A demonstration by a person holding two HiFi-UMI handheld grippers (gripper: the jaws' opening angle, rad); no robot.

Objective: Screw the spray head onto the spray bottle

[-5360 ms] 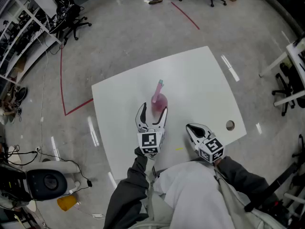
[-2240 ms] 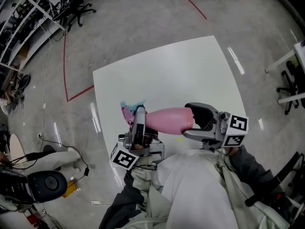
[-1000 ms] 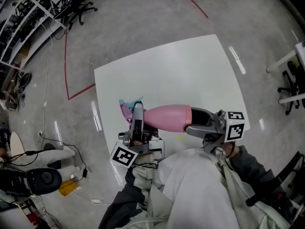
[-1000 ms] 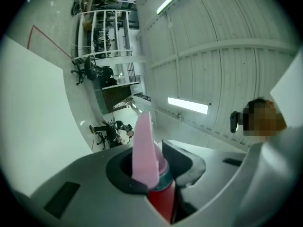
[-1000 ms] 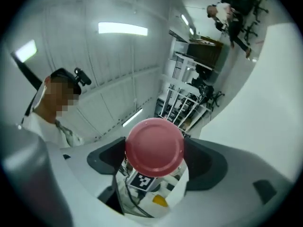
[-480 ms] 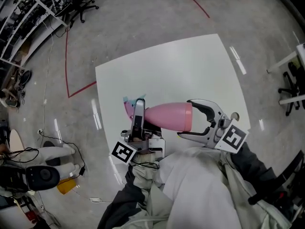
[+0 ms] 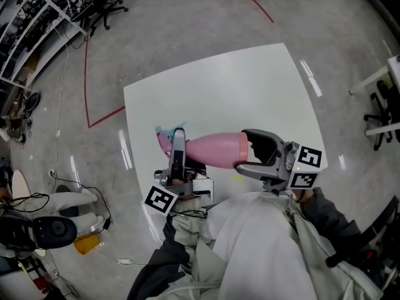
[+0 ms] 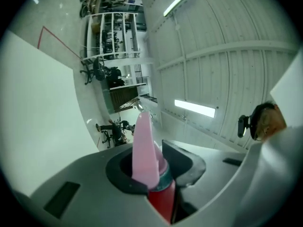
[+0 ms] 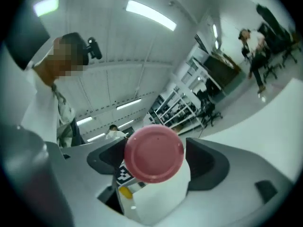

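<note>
right hand-held gripper [image 7: 240,149] re-closed on spray bottle [image 7: 212,150] base, left hand-held gripper [image 7: 177,136] clamping spray head [image 7: 163,140]

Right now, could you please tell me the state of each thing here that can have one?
spray bottle: lying level in the air over the table
spray head: on the bottle's neck, tightness unclear
left tool: shut on the spray head
right tool: shut around the spray bottle's base
</note>
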